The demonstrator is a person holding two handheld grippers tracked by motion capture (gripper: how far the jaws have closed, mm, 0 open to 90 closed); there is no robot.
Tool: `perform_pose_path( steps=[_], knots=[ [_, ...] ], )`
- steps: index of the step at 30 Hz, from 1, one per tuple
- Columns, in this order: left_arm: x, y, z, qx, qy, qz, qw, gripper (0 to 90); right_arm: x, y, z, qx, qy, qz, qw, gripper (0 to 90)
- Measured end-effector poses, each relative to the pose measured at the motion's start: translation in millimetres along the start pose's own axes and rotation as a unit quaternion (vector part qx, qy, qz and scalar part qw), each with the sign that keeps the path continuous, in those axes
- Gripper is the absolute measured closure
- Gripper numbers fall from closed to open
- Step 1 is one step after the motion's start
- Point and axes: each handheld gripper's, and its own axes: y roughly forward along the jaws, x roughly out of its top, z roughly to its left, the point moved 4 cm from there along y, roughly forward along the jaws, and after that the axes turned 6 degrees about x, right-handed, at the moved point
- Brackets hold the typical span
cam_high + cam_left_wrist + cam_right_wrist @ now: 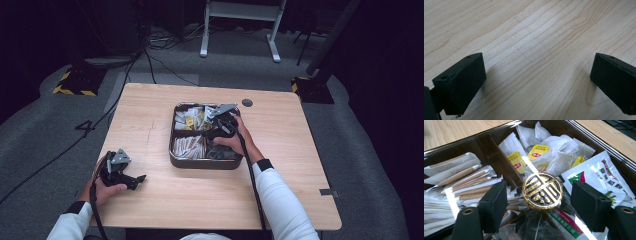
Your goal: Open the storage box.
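Right gripper (541, 202): jaws spread wide, gripping nothing — they straddle the round gold-and-black knob (542, 191) at the centre of the dark, glossy compartment tray (200, 163).
Tray: mid-desk, nearer the far edge.
Left gripper (537, 82): open — resting near the light wooden desk's (150, 120) front-left corner.

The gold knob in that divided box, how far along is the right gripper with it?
Done: the right gripper is over the divided box, its open jaws standing either side of the gold knob. In hand: lining up; the pads look clear of it. Left: closing on the knob, probably to lift it. The left gripper is open over the bare table.
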Motion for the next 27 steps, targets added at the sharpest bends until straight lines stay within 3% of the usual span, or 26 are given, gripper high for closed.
perform_pose_path(
  steps=[9, 15, 27],
  knots=[
    [-0.4, -0.1, -0.4, 0.001, -0.003, -0.001, 1.0000, 0.5, 2.4, 2.9, -1.9, 0.009, 0.013, 0.000, 0.9999, 42.2],
    [-0.5, -0.5, -0.2, 0.000, -0.001, 0.000, 1.0000, 0.5, 3.7, 2.8, -2.3, 0.000, 0.021, -0.003, 0.9998, 58.7],
    [-0.7, -0.5, -0.1, 0.001, -0.001, -0.001, 1.0000, 0.5, 5.4, 1.6, 0.0, -0.009, 0.028, 0.002, 0.9996, 59.5]
  ],
)
